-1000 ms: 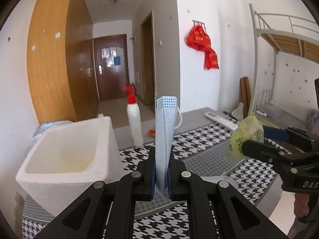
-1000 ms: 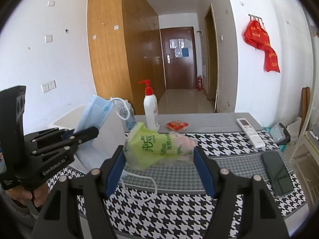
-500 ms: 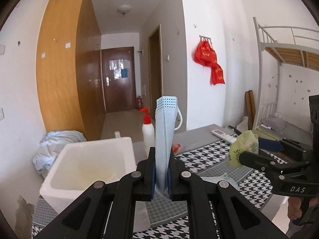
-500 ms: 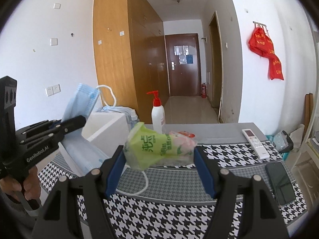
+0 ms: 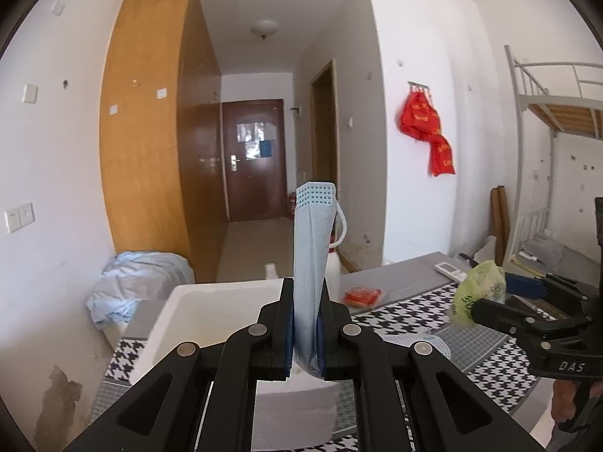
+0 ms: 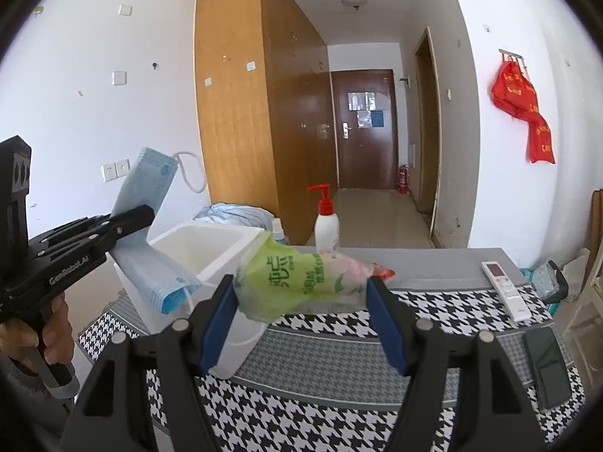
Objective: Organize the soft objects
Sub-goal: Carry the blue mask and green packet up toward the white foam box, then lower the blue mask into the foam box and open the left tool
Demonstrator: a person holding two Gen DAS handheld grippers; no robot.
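Blue pleated fabric of a face mask (image 5: 312,263) stands upright between the two fingers of the left gripper (image 5: 306,324), which are pressed together on its lower part; one white ear loop (image 5: 341,226) curves off its right edge. Seen from the right wrist, the same mask (image 6: 147,226) slants up and to the left from the left gripper (image 6: 132,220), its lower end hanging just in front of the near left corner of a white foam box (image 6: 211,248). In the left wrist view the foam box (image 5: 211,312) sits directly beyond the left gripper, open at the top, on a black-and-white houndstooth cloth (image 5: 490,369).

Right gripper (image 6: 301,301): its blue-padded fingers pinch a green tissue pack (image 6: 297,278) crosswise, one finger at each end, held above the houndstooth cloth (image 6: 339,406) and to the right of the foam box. From the left wrist, the tissue pack (image 5: 478,290) shows at the right, at the tip of the right gripper (image 5: 486,307).

Background, right wrist view: a white pump bottle (image 6: 326,222) with a red top stands beyond the tissue pack; a white remote control (image 6: 507,290) and a dark phone (image 6: 546,365) lie at the right on the table; a small red packet (image 6: 384,273) shows just behind the tissue pack. A second pale mask (image 5: 426,342) lies flat on the cloth right of the left gripper.
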